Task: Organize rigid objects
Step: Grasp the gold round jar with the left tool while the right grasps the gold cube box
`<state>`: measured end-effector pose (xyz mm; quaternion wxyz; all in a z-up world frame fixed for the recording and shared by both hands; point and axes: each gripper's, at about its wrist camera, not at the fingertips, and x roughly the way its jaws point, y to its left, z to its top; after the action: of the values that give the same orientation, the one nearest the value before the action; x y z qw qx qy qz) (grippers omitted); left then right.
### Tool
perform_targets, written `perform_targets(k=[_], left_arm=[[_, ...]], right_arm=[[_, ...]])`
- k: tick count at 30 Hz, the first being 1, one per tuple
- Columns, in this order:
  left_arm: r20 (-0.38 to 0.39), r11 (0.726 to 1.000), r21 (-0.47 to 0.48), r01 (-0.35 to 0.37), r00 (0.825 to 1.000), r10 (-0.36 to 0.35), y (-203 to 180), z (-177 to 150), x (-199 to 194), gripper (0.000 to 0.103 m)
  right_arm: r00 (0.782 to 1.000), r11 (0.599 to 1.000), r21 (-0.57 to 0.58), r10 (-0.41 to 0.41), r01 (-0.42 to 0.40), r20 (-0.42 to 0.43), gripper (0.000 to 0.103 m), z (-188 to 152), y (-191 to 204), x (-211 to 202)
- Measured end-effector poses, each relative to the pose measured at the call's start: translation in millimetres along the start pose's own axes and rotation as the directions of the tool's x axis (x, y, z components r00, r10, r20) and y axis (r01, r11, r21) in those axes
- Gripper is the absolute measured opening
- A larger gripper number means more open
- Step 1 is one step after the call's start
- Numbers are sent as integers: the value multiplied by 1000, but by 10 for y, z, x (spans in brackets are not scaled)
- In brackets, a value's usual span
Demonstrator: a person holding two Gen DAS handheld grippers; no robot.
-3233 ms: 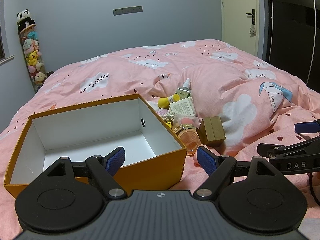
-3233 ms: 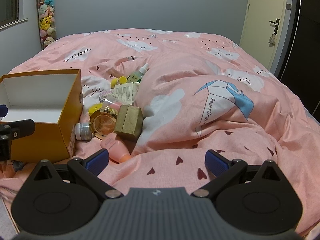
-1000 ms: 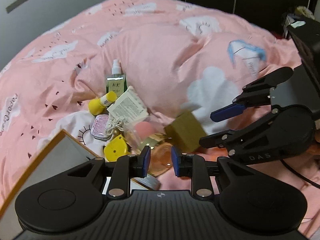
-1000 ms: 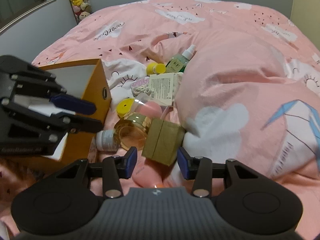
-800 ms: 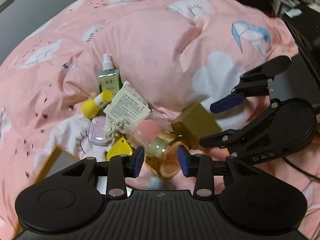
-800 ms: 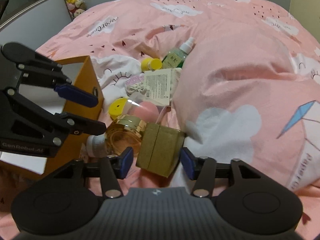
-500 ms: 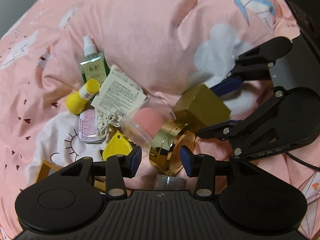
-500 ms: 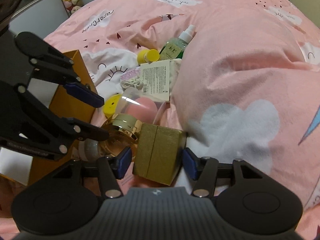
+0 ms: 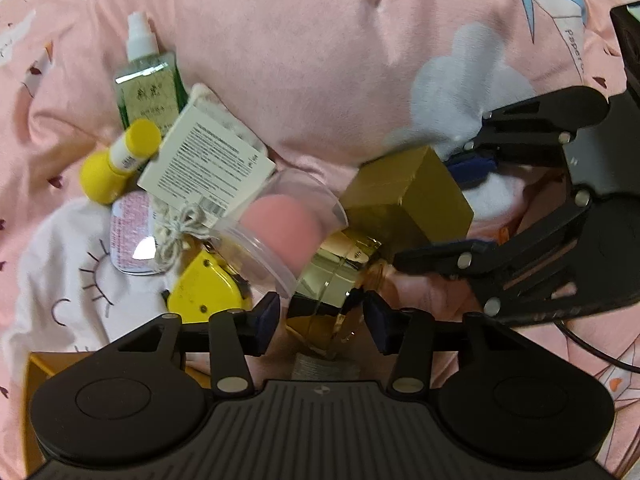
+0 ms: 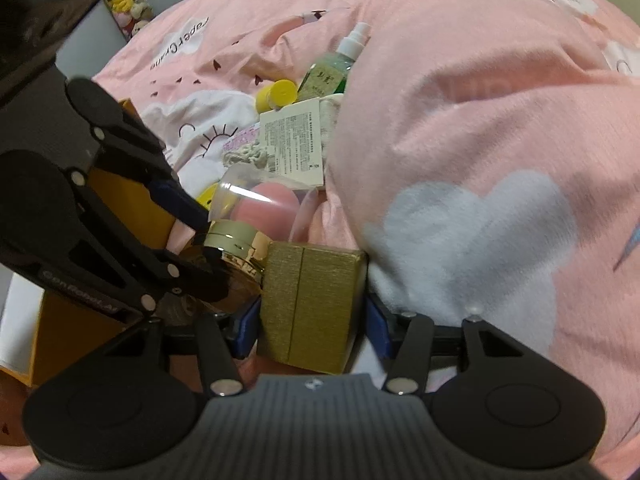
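Both grippers have dropped onto the pile. My left gripper [image 9: 320, 322], closing slightly, straddles the gold jar [image 9: 332, 280] unpressed; my right gripper [image 10: 310, 330], also closing, brackets the gold box [image 10: 310, 308] beside the jar, contact unclear.

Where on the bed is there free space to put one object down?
Free: the pink duvet right of the gold box, and beyond the green spray bottle. Crowded: between the gold box and the spray bottle, beside the orange box.
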<state>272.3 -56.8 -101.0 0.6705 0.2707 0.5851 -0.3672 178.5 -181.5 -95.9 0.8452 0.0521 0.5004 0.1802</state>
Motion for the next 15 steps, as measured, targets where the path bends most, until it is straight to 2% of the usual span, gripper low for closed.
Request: perform_targets(k=[4, 8, 15], left_arm=[[10, 1000, 21, 8, 1000, -8, -74, -75, -15, 46], [51, 1000, 11, 15, 999, -16, -136, -110, -64, 41], [85, 998, -41, -41, 995, 45, -268, -66, 40, 39]], right_arm=[[999, 997, 66, 30, -31, 10, 50, -9, -104, -45], [1000, 996, 82, 26, -27, 14, 49, 4, -112, -30], [1000, 995, 99, 23, -25, 17, 48, 3, -144, -6]])
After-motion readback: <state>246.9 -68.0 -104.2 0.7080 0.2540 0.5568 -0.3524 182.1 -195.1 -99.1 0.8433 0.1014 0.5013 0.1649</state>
